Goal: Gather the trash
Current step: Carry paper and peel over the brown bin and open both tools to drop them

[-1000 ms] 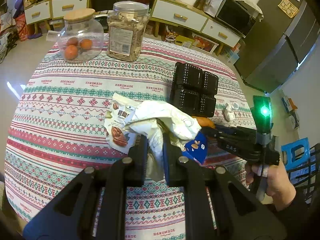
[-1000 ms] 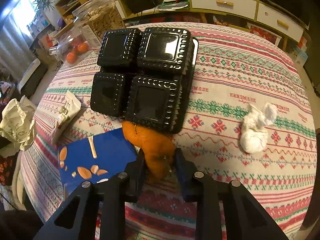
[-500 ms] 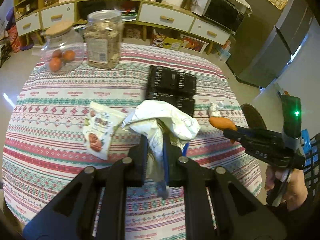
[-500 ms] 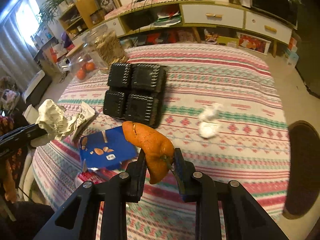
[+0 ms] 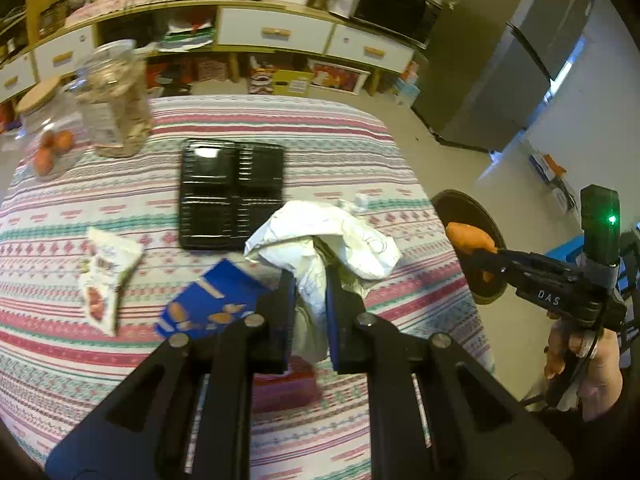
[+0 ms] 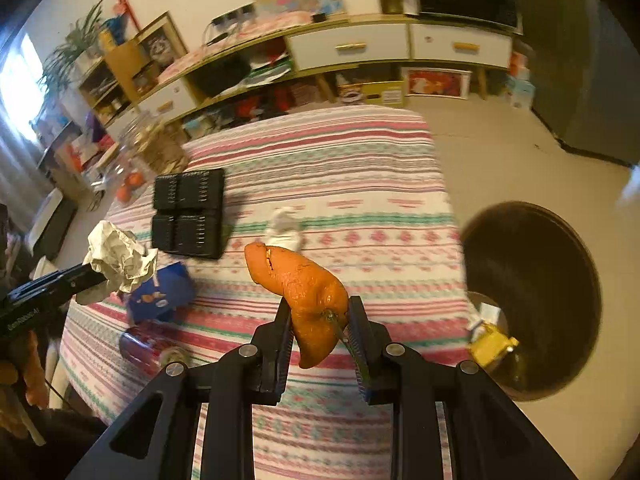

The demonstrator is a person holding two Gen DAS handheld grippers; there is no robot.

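Observation:
My left gripper (image 5: pixel 310 292) is shut on a crumpled white paper wad (image 5: pixel 332 236), held above the striped tablecloth (image 5: pixel 120 360); the same wad (image 6: pixel 116 256) shows at the left of the right wrist view. My right gripper (image 6: pixel 320 320) is shut on an orange peel (image 6: pixel 300 280), lifted near the table's right edge; the peel (image 5: pixel 470 238) also shows in the left wrist view. On the cloth lie a blue snack packet (image 5: pixel 208 308), a white snack wrapper (image 5: pixel 106 276), a small white tissue ball (image 6: pixel 284 226) and a black plastic tray (image 5: pixel 230 196).
A round dark trash bin (image 6: pixel 536 292) stands on the floor right of the table, with a yellow scrap (image 6: pixel 490 344) inside. Two glass jars (image 5: pixel 116 100) stand at the table's far left. A red can (image 6: pixel 148 346) lies near the front edge. Cabinets line the back wall.
Both grippers have risen and drawn back toward the table's right side with their loads. The peel left the cloth, the blue packet stayed on the table, and the bin came into view.

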